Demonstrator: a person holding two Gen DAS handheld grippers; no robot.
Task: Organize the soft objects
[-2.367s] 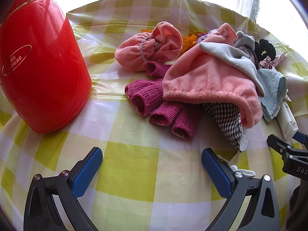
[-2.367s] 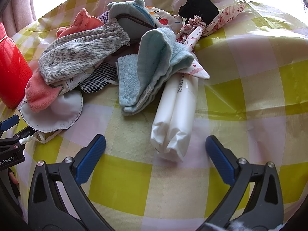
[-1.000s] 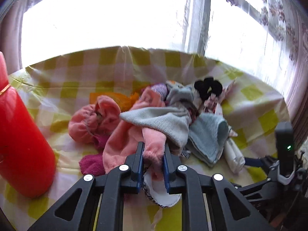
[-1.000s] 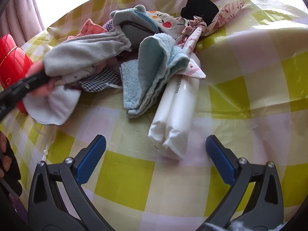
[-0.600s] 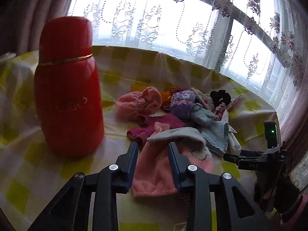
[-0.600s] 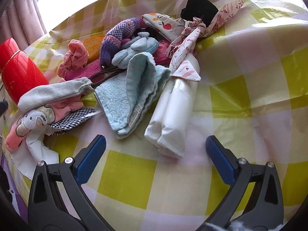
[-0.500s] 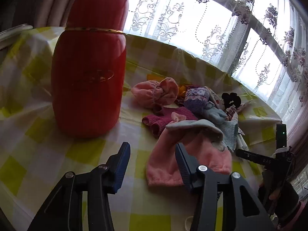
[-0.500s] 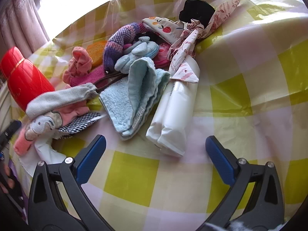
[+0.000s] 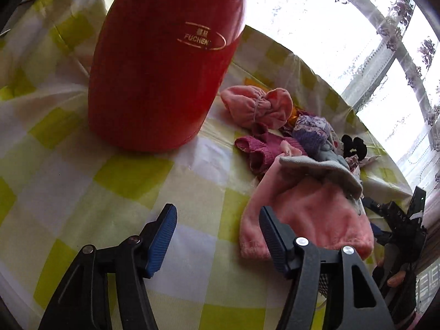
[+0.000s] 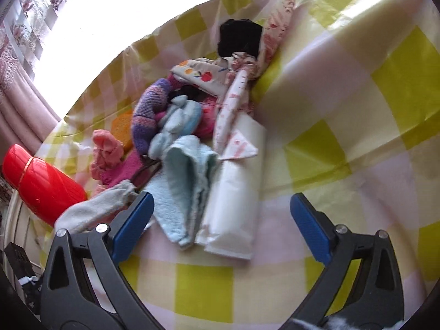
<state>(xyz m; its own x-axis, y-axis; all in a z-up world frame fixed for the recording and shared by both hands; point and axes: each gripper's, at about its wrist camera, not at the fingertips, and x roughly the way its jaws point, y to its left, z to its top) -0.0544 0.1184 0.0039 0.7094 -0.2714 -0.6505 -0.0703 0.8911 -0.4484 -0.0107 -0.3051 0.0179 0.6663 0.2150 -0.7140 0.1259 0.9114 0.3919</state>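
One red flask [image 9: 162, 63] – two pink cloths [image 9: 308, 214].

soft pile [image 10: 189, 115] beyond parted right hand-held gripper [image 10: 220, 217]

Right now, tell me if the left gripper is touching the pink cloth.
Cannot tell. In the left wrist view the left gripper stands open, having just been opening; its right finger overlaps the pink cloth edge, hiding any contact or gap.

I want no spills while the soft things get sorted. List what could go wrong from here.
1. The red flask stands close to the left gripper, whose jaws have just opened with nothing between them; a sideways swing might tip it.
2. The pink cloth lies against that gripper's finger and could drag along.
3. The right gripper, jaws just closing, straddles both the blue towel and the white packet; it may grab both.
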